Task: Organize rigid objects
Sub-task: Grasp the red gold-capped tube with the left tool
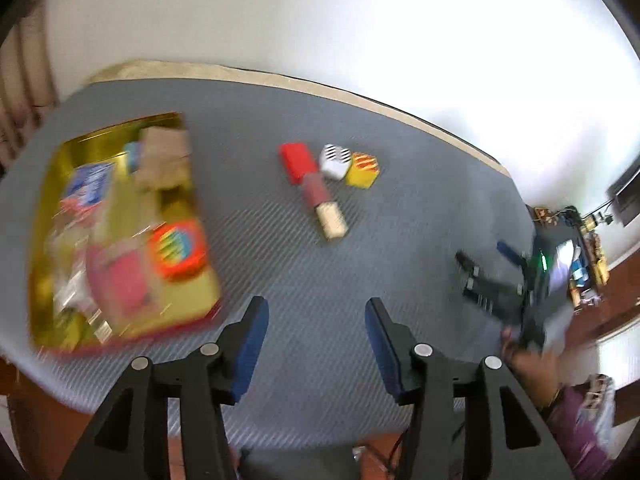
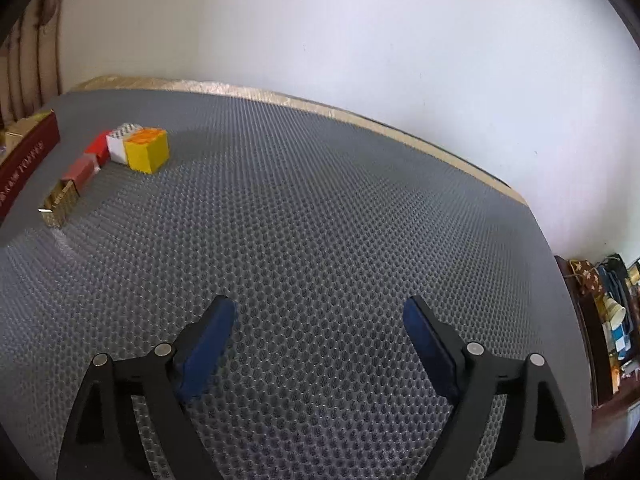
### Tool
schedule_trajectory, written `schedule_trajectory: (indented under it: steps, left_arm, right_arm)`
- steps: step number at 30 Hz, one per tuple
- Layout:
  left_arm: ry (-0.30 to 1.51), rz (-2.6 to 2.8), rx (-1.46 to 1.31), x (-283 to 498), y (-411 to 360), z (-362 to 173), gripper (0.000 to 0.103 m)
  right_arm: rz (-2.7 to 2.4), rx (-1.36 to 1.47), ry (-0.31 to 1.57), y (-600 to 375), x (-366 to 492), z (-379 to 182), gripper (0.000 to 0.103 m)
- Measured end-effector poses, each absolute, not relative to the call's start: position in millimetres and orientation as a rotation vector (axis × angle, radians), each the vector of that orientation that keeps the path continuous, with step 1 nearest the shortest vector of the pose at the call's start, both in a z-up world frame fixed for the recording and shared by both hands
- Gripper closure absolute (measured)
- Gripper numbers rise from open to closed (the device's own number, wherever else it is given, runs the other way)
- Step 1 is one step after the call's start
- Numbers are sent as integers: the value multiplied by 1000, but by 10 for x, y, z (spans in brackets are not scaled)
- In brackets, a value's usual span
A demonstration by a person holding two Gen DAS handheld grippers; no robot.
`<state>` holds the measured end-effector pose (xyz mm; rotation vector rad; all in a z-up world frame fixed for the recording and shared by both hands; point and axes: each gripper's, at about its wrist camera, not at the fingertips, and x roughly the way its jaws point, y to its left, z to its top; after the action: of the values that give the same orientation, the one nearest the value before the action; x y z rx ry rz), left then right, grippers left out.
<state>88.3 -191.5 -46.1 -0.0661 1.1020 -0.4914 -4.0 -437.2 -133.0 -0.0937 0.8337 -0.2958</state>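
Both tools were spread wide and held nothing: the left tool (image 1: 316, 312) hovered over the grey tabletop (image 1: 400, 216), the right tool (image 2: 318, 312) low over bare mat. Five blocks (image 1: 328, 180) lay in a touching row at twelve o'clock of the left tool, the gold tray (image 1: 44, 264) of oddments at nine. Seemingly between picks; next, reach into the tray for another piece.
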Motion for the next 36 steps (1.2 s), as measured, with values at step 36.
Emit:
schedule_trajectory:
  steps: [36]
  left_arm:
    - [1142, -378, -48, 1504, -2431, -754, 83]
  right_arm:
    - [-236, 77, 837, -4529, -53, -1349, 7]
